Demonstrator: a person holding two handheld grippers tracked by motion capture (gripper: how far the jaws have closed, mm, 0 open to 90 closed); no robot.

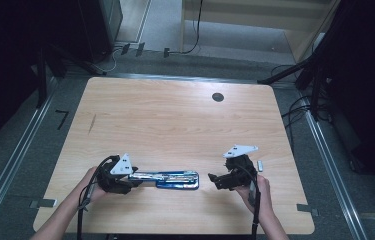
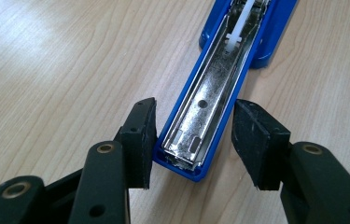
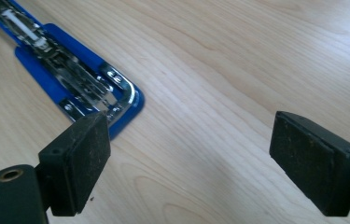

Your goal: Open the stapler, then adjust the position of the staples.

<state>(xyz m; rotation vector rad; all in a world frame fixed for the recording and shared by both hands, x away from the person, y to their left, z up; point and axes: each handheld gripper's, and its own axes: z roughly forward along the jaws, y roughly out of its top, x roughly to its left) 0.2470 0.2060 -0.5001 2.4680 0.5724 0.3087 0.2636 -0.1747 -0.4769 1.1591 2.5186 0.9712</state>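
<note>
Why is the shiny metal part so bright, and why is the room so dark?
In the left gripper view, light glints off the metal tray of the open blue stapler and the near jaws blur; in the high view, light falls on the table and the surroundings sink into shadow.

I see a pale wood-grain surface point(image 1: 175, 115) with a round dark grommet point(image 1: 218, 97) near its far edge. Grey floor point(image 1: 25, 150) surrounds it, metal rails point(image 1: 10, 165) flank both sides, cables point(image 1: 295, 107) trail right, and a light wooden cabinet point(image 1: 255, 17) stands behind.
</note>
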